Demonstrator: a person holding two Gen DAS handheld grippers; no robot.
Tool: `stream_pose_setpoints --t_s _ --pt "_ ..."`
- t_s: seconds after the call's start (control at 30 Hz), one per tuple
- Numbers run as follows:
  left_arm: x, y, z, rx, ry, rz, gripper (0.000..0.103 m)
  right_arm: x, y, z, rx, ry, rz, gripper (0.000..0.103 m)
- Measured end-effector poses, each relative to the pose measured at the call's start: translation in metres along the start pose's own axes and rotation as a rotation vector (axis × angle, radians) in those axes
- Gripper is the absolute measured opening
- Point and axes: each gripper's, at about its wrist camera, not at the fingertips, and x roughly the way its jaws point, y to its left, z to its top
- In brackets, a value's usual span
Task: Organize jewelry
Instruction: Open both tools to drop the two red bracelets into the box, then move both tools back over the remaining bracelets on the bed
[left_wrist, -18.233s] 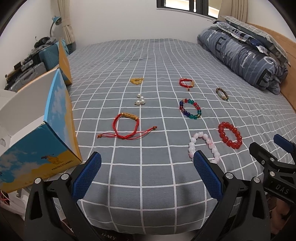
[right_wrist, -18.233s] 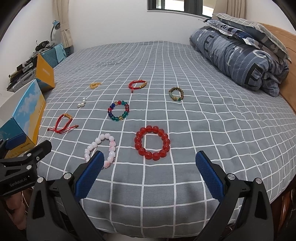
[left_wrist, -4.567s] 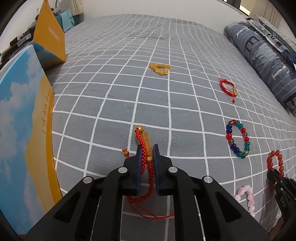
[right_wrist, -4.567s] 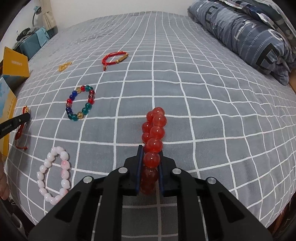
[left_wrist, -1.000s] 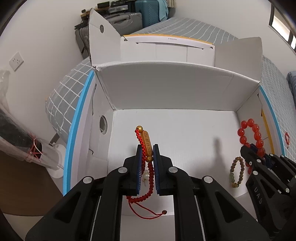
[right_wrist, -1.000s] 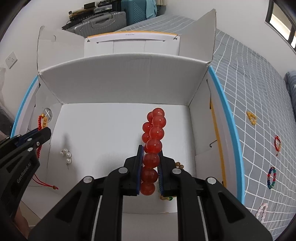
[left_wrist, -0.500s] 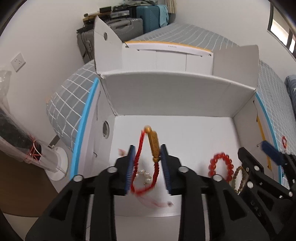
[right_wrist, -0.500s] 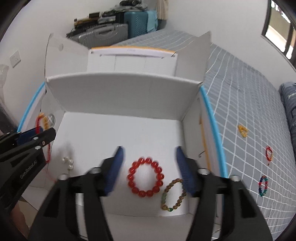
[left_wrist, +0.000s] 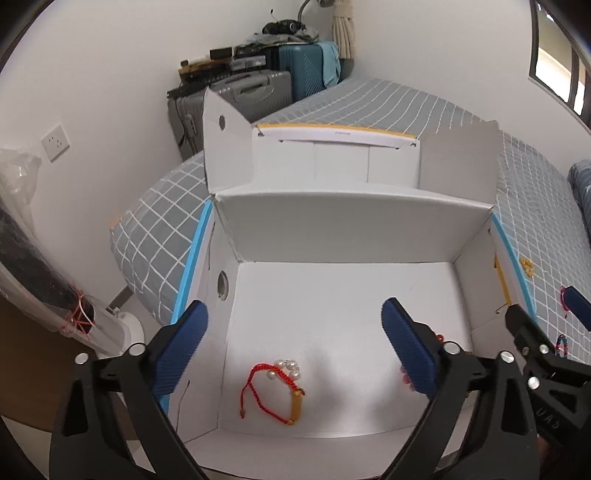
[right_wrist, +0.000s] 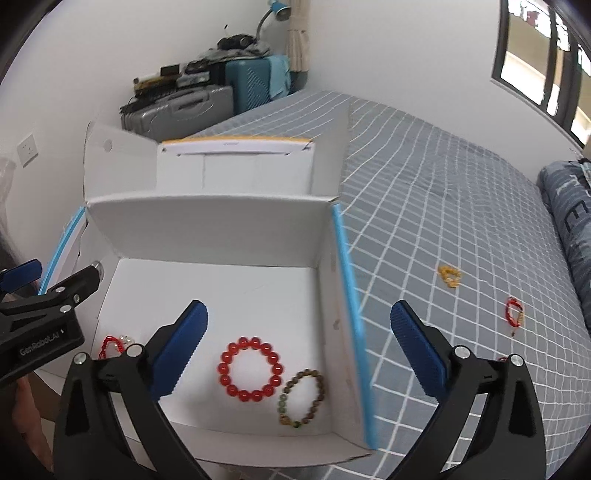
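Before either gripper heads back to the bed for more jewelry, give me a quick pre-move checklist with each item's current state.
1. Left gripper empty, jaws just opened wide: ok.
2. Right gripper empty, jaws just opened wide: ok.
3. Red cord bracelet lying on the floor of the box, beside the pearls: ok.
4. Red bead bracelet flat in the box, next to the brown bead bracelet: ok.
5. All jewelry collected: not ok; the yellow piece and a small red bracelet remain on the bed.
6. Pink bracelet's whereabouts: cannot tell.
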Motion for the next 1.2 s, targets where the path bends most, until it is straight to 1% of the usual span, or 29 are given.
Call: stream_pose_setpoints --t_s 0.03,0.17,0.37,0.47,0.53,0.77,1.0,1.1,1.2 --pt "-0.002 -0.002 0.000 0.001 -0.009 -0.008 0.097 -0.002 -0.004 -0.001 -0.003 -0.005 -0.009 0.095" --pt "-0.010 -0.016 -0.001 0.012 -0.037 -0.021 0.097 -0.013 -0.027 -0.005 0.001 -0.039 -0.052 0.095" --pt "-0.025 -0.048 -0.001 0.055 -0.069 -0.069 0.097 -0.024 -0.071 -0.013 0.035 -0.044 -0.096 0.095" --pt "-0.033 -0.065 -0.004 0.059 -0.077 -0.121 0.097 -0.028 -0.097 -0.019 0.047 -0.033 -0.121 0.095" --pt "-0.038 -0.081 -0.008 0.068 -0.078 -0.152 0.097 -0.030 -0.115 -0.025 0.053 -0.025 -0.144 0.095" --pt "-0.054 -0.149 -0.028 0.192 -0.072 -0.226 0.097 -0.031 -0.186 -0.053 0.102 0.019 -0.217 0.095" --pt "-0.068 -0.214 -0.053 0.278 -0.059 -0.306 0.097 -0.020 -0.245 -0.080 0.176 0.067 -0.244 0.095" --pt "-0.066 -0.241 -0.067 0.312 -0.040 -0.335 0.097 -0.014 -0.265 -0.091 0.197 0.080 -0.250 0.095" --pt "-0.060 -0.263 -0.082 0.339 -0.021 -0.348 0.097 -0.003 -0.281 -0.104 0.193 0.092 -0.259 0.095"
